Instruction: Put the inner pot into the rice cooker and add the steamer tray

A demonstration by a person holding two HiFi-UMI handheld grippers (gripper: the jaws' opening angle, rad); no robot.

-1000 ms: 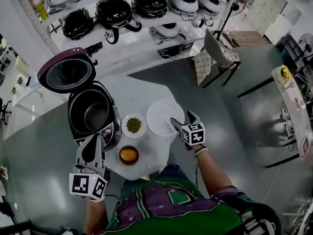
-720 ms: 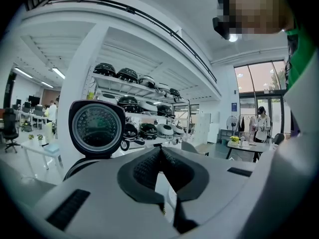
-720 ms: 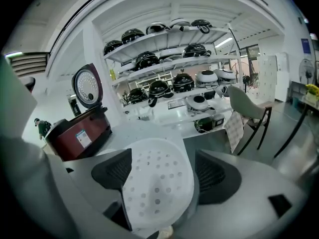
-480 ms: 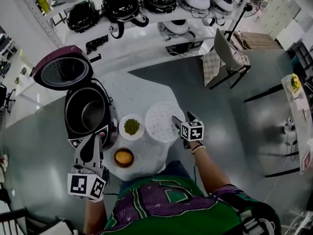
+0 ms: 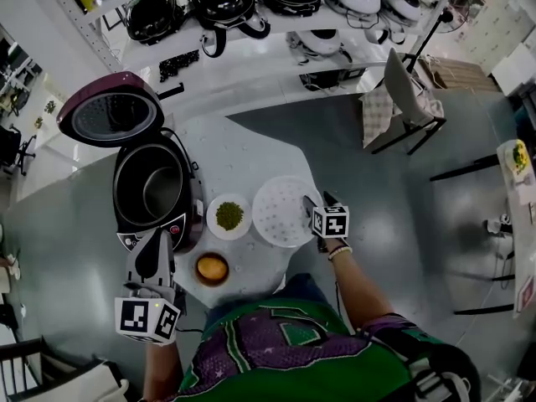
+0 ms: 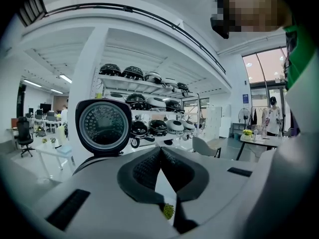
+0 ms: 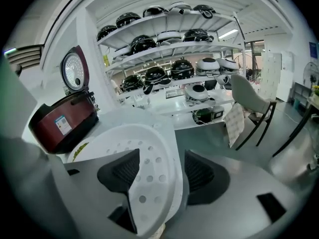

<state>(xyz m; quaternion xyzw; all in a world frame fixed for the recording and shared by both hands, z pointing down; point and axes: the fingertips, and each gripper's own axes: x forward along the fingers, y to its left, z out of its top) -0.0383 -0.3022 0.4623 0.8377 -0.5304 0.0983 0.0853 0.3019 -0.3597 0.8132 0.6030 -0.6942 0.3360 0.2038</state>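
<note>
Along the far wall runs a white metal rack [image 5: 251, 23] loaded with glossy black and white cookers. In front of it stands a round white table [image 5: 239, 153] with a smooth matte top. At the table's left sits the rice cooker [image 5: 126, 239], a rounded dark-red body, its domed lid [image 5: 109, 117] thrown up and showing a dimpled metal plate. The dull grey inner pot [image 5: 155, 193] is already seated inside it. At the table's right lies the steamer tray [image 5: 280, 212], a shallow white plastic disc pierced with round holes. Left of the tray is a small white bowl [image 5: 214, 206] of green beans, and nearer the person a small dark bowl [image 5: 198, 263] of something orange. The right gripper [image 5: 316, 201] straddles the tray's right rim: its ribbed black pads have just been closing, one inside the rim, one just outside, not yet clearly pressing. The left gripper [image 6: 160, 151], by the cooker's near side, has its pads pressed together on nothing.
</note>
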